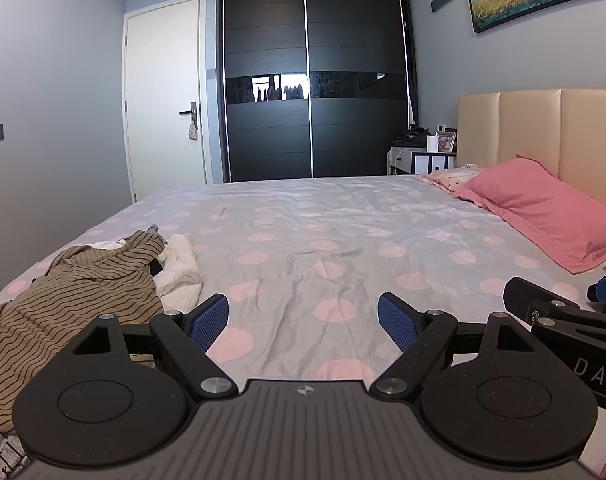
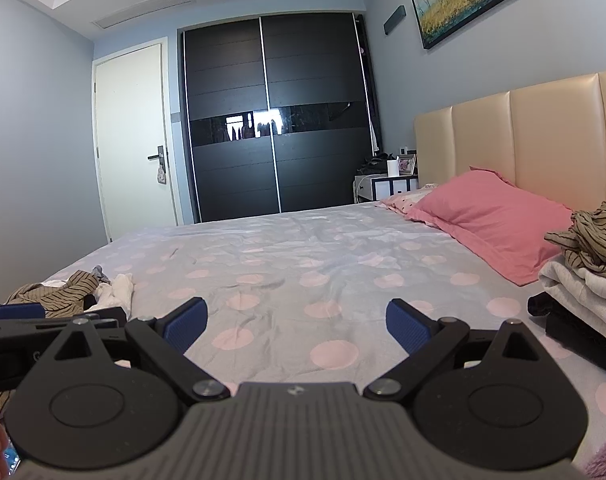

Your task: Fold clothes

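Two tools, the left tool (image 1: 303, 322) and the right tool (image 2: 297, 326), were over one bed (image 1: 323, 216), each with its two blue pads spread wide and empty. Two pillows lay at the bed's headboard end: one plain pink pillow (image 1: 543, 216) and one patterned pillow (image 1: 451, 178) beyond it. Two clothing heaps sat on the bed: a loose heap (image 1: 83, 292) at its foot side and a folded stack (image 2: 587, 280) beside the pink pillow. One wardrobe (image 1: 315, 80) with two sliding doors stood beyond the bed.
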Tool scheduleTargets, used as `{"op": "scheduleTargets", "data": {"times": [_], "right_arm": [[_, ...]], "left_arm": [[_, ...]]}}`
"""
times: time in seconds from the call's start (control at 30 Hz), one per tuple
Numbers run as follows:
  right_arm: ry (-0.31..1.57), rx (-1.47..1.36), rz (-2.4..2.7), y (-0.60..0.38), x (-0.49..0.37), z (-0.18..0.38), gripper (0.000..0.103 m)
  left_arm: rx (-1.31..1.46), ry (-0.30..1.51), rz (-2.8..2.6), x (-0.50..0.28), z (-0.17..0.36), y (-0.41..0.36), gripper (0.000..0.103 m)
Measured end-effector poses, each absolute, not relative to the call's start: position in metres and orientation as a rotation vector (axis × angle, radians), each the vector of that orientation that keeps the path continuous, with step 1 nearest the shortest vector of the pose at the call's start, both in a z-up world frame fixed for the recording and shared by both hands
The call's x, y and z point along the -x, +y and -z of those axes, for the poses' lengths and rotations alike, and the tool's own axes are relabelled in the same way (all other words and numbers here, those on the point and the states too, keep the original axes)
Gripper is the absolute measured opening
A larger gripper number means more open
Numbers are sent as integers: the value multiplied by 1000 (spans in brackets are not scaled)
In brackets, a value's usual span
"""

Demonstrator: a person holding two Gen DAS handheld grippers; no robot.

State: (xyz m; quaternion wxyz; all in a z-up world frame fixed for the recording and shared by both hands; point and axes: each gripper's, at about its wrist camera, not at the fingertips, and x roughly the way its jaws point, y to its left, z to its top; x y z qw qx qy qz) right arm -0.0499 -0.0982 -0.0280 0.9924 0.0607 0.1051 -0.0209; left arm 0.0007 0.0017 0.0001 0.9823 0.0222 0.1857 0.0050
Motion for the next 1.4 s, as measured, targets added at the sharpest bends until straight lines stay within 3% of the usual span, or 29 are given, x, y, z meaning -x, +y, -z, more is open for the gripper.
{"op": "scheduleTargets", "data": {"times": [1.4], "right_arm": [[192, -112, 11, -105, 54, 25, 98]], "left_arm": [[28, 423, -10, -3, 3, 20, 81]]}}
